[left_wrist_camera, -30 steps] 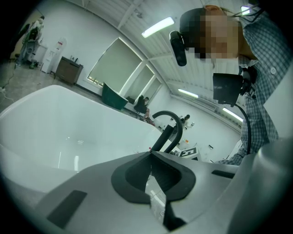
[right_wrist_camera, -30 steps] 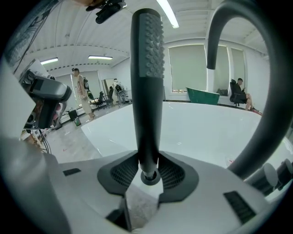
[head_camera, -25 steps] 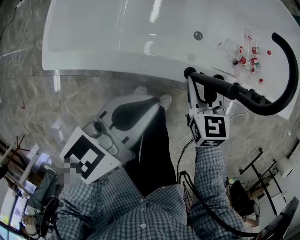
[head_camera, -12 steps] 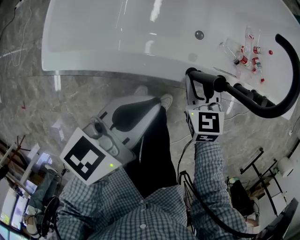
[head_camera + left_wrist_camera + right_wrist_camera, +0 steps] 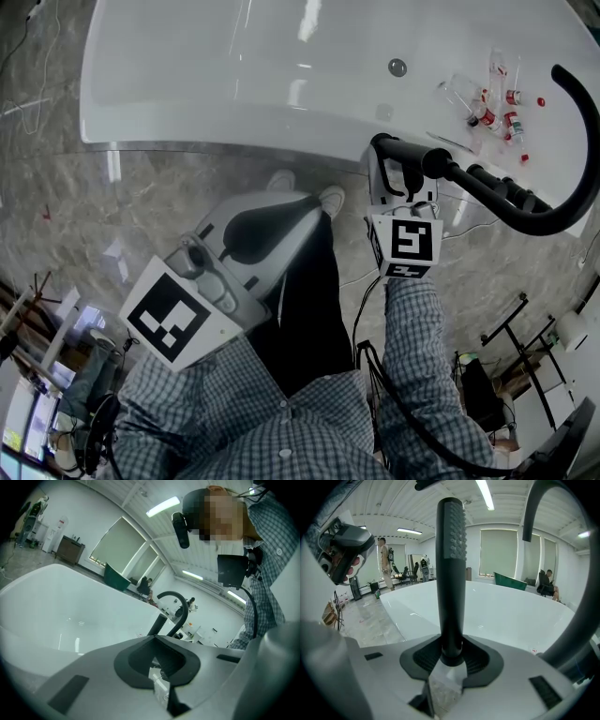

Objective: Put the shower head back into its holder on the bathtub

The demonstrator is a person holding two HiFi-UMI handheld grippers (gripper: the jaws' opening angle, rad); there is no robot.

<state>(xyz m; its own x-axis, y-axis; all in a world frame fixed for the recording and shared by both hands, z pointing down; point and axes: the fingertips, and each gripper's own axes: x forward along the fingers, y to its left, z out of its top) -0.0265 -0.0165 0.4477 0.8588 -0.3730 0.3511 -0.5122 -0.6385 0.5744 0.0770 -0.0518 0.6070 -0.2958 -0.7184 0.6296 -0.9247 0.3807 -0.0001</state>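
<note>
You wear a blue-and-white checked long-sleeved shirt (image 5: 309, 427) with white buttons, and dark trousers (image 5: 302, 309). The left gripper (image 5: 314, 204), at 8 o'clock in the head view, has a light-grey moulded shell, black ribbed pads and a white cube with a black square marker (image 5: 178, 321). The right gripper (image 5: 401, 183), at 3 o'clock, carries a matching cube (image 5: 405, 246). A black cable (image 5: 412, 424) runs beside your right sleeve.

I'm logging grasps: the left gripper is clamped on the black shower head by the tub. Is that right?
No. It is the right gripper that is clamped on the black shower head by the tub; the right gripper view shows the handle between its jaws. The left gripper is shut on nothing.
</note>
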